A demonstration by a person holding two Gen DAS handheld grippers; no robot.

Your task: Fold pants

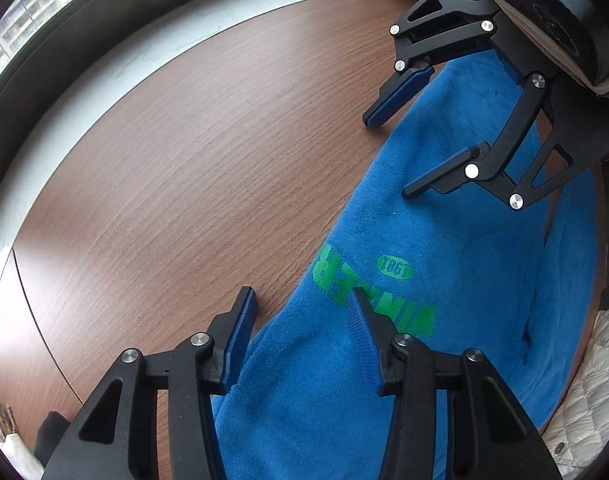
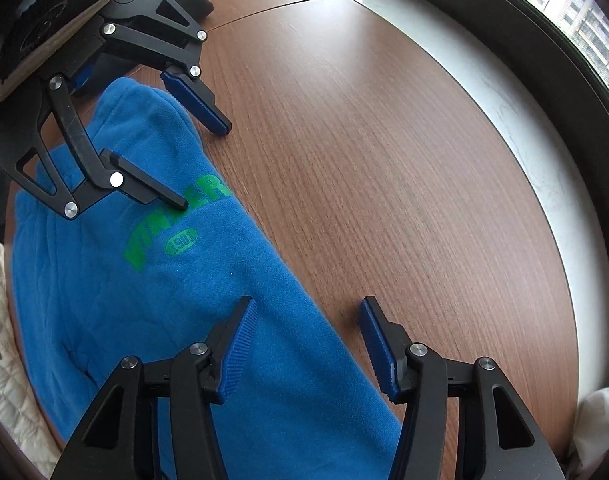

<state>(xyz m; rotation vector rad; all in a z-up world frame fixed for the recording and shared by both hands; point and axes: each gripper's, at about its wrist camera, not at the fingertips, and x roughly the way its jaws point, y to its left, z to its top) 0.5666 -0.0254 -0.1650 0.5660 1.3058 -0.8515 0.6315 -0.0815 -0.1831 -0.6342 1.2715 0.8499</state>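
Blue fleece pants [image 1: 444,220] with green lettering [image 2: 176,220] lie flat on a brown wooden table [image 1: 184,160]. My left gripper [image 1: 301,292] points down over the pants' long edge. One finger is above bare wood and the other over the green print, and the pads are apart from the cloth, so it is open. My right gripper [image 2: 306,300] straddles the same edge further along the pants [image 2: 144,300] and is open too. Each wrist view also shows the other gripper: the right gripper [image 1: 390,158] and the left gripper [image 2: 202,168].
A white ledge [image 1: 144,60] and a window frame run along the table's far side. White quilted fabric [image 1: 596,380] lies past the near edge by the pants. A black item [image 2: 192,0] and pale cloth sit at one end of the table [image 2: 384,160].
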